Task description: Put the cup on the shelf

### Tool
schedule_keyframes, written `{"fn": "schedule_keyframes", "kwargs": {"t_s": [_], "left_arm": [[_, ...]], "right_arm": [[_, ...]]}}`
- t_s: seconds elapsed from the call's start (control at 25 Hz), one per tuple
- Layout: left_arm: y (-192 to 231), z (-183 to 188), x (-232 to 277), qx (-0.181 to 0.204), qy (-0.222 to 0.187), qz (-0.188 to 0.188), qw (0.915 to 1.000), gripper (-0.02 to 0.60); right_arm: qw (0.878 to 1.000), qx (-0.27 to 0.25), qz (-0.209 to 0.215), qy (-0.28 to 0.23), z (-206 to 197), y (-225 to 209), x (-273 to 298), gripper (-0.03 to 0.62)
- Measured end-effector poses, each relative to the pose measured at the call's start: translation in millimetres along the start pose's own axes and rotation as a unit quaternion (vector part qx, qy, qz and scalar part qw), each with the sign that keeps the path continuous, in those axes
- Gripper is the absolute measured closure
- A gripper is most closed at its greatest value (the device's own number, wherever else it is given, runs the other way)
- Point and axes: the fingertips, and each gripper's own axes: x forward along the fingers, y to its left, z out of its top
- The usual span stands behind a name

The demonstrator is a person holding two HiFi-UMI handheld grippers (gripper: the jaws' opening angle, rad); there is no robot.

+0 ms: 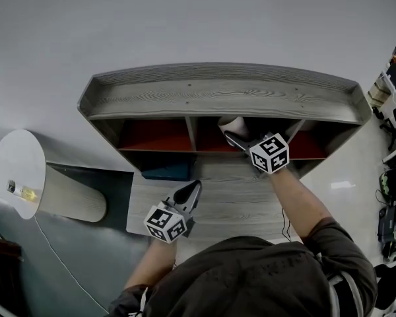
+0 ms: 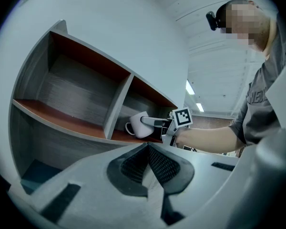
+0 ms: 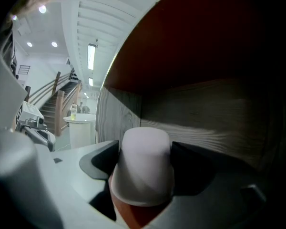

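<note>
A white cup point(image 1: 232, 124) sits in the middle compartment of the grey wooden shelf point(image 1: 218, 94), just above its red floor. My right gripper point(image 1: 236, 137) reaches into that compartment and is shut on the cup. In the right gripper view the cup point(image 3: 145, 166) fills the gap between the two dark pads point(image 3: 102, 159), with the shelf's back wall point(image 3: 205, 113) behind it. The left gripper view shows the cup point(image 2: 140, 125) with its handle pointing left. My left gripper point(image 1: 191, 191) hovers over the table in front of the shelf, shut and empty point(image 2: 147, 147).
The shelf stands on a grey wooden table point(image 1: 231, 203). A blue box point(image 1: 166, 172) lies under the shelf's left part. A round white table point(image 1: 16, 170) carrying a small yellow bottle point(image 1: 23, 191) stands at the left. Cluttered desks point(image 1: 393, 177) line the right edge.
</note>
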Motion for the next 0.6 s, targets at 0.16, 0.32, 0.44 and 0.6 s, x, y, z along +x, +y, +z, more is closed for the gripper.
{"fn": "schedule_keyframes", "kwargs": {"t_s": [0.16, 0.32, 0.44, 0.6], "left_arm": [[-3, -5, 4, -0.005, 0.003, -0.005, 1.0, 0.577], [-7, -8, 10, -0.008, 0.005, -0.014, 0.9998, 0.577], [-13, -8, 14, -0.008, 0.006, -0.024, 0.9997, 0.577], [-19, -8, 18, -0.006, 0.007, -0.034, 0.9994, 0.577]], "right_arm": [[0.999, 0.012, -0.034, 0.032, -12, -7, -18, 0.254], [0.997, 0.023, -0.048, 0.063, -29, -9, -32, 0.265], [0.996, 0.022, -0.05, 0.066, -29, -10, -32, 0.264], [0.996, 0.02, -0.056, 0.069, -28, -10, -31, 0.262]]}}
